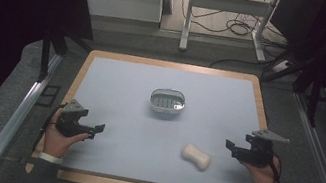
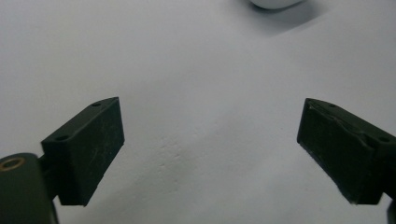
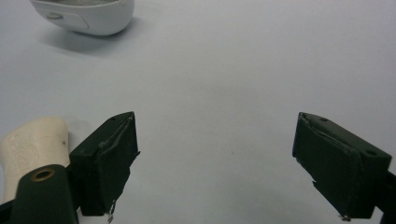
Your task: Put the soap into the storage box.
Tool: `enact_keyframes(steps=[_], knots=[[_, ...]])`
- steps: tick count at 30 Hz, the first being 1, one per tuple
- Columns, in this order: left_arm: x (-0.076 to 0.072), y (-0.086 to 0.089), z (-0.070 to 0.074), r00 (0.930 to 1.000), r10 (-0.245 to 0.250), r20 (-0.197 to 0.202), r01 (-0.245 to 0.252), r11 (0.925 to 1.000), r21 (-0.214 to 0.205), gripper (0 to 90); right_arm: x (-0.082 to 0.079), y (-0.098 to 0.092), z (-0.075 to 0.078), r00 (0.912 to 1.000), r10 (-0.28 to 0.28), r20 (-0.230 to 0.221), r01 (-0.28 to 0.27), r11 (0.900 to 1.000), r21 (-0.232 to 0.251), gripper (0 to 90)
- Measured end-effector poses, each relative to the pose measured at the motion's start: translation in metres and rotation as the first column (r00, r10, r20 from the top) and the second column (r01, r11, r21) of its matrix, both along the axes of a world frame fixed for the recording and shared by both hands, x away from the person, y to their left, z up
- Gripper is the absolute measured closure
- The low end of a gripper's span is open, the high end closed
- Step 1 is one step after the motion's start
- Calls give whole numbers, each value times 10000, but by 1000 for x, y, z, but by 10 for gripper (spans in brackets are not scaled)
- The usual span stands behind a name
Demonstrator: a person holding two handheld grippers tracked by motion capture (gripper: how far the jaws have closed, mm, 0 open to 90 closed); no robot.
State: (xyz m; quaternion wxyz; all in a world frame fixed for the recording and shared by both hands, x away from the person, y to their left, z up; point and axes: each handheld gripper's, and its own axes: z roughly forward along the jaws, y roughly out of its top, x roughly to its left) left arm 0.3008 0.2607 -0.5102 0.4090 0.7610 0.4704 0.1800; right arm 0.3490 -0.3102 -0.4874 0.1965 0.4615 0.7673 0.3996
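The cream soap bar (image 1: 196, 157) lies just left of the right hand-held gripper (image 1: 233, 150), long axis slanting across the counter (image 1: 125, 90), nearer it than the left hand-held gripper (image 1: 95, 130); both stand spread, empty.

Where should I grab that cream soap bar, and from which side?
Grip the soap bar at its narrow waist, between the two bulging ends. It lies flat on the table, its long axis running left-right and angled slightly, so jaws spanning front to back should seat in the pinch. Come down from above with the right gripper, which is nearest and open.
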Motion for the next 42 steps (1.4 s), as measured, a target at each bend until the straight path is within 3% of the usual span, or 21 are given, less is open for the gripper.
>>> enact_keyframes(steps=[5,11,17,21,29,34,42], knots=[[-6,-1,4,9990,-135,430,153,9990,-426,104,0,-4,1,9999,-89,-121,90,9999,51,142],[-5,-3,10,9973,-373,637,416,9968,-677,116,1,-6,6,9989,-474,-31,474,9988,-90,163],[0,-11,8,9986,-386,355,396,9988,-290,118,1,-1,1,9993,5,-373,-12,9998,-193,166],[0,-14,6,9989,-380,266,389,9986,-359,121,2,-2,0,9991,257,-322,-265,9993,-245,181],[3,-13,6,9989,-446,147,449,9986,-269,120,0,0,1,9966,513,-651,-545,9973,-493,183],[1,-13,5,9993,-367,38,367,9993,-3,116,-7,10,11,9970,647,-421,-663,9971,-371,192],[0,-11,7,9989,-466,-2,466,9988,-160,116,-2,23,25,9946,917,-480,-944,9938,-581,193]])
